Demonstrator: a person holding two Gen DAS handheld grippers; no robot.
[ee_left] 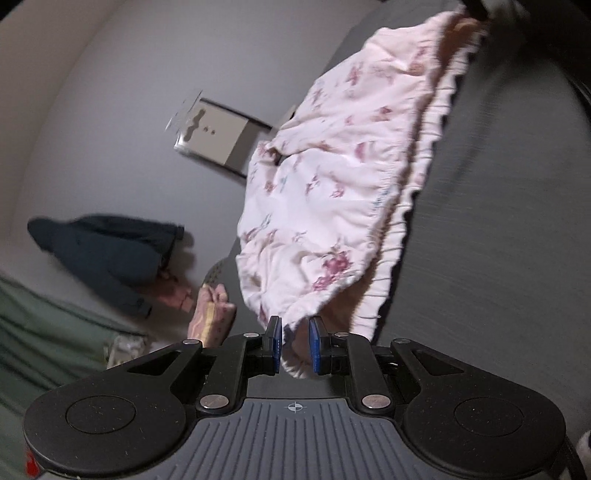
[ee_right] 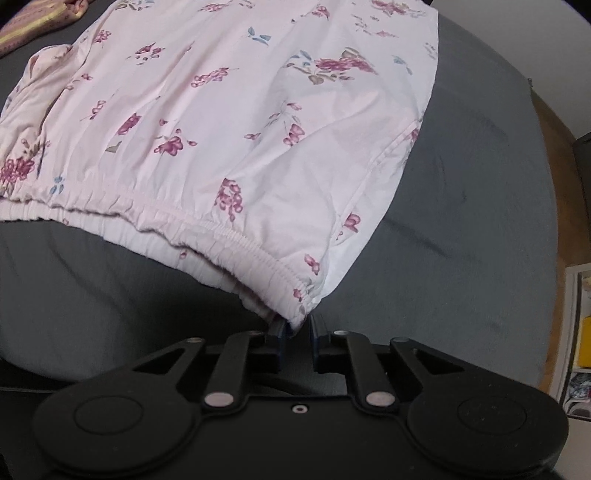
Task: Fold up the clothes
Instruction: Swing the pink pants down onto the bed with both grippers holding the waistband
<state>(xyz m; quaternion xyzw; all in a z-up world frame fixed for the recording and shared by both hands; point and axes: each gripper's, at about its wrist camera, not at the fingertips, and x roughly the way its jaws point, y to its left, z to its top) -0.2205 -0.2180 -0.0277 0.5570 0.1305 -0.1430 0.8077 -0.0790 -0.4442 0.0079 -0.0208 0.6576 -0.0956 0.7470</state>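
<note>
- Left gripper (ee_left: pixel 295 343): its jaws stand a little apart, with a corner of the floral garment (ee_left: pixel 332 177) hanging between the blue pads (ee_left: pixel 275 345); whether they pinch the cloth, I cannot tell.
- From those jaws the garment stretches up and away to the right, its gathered elastic edge on the jaws' right side, over the dark grey surface (ee_left: pixel 498 221).
- Left of the left jaws lie a striped pink cloth (ee_left: pixel 212 317), a dark blue garment (ee_left: pixel 107 251) and some green fabric (ee_left: pixel 44 332).
- Right gripper (ee_right: pixel 298 338): the jaws are slightly parted, and the waistband corner of the floral garment (ee_right: pixel 229 122) dips into the gap beside the left pad; a firm grip cannot be confirmed.
- Ahead of these jaws the garment spreads flat, mostly to their left, waistband nearest, on the dark grey surface (ee_right: pixel 461 240).
- Far ahead-left lies the striped pink cloth (ee_right: pixel 33 26).
</note>
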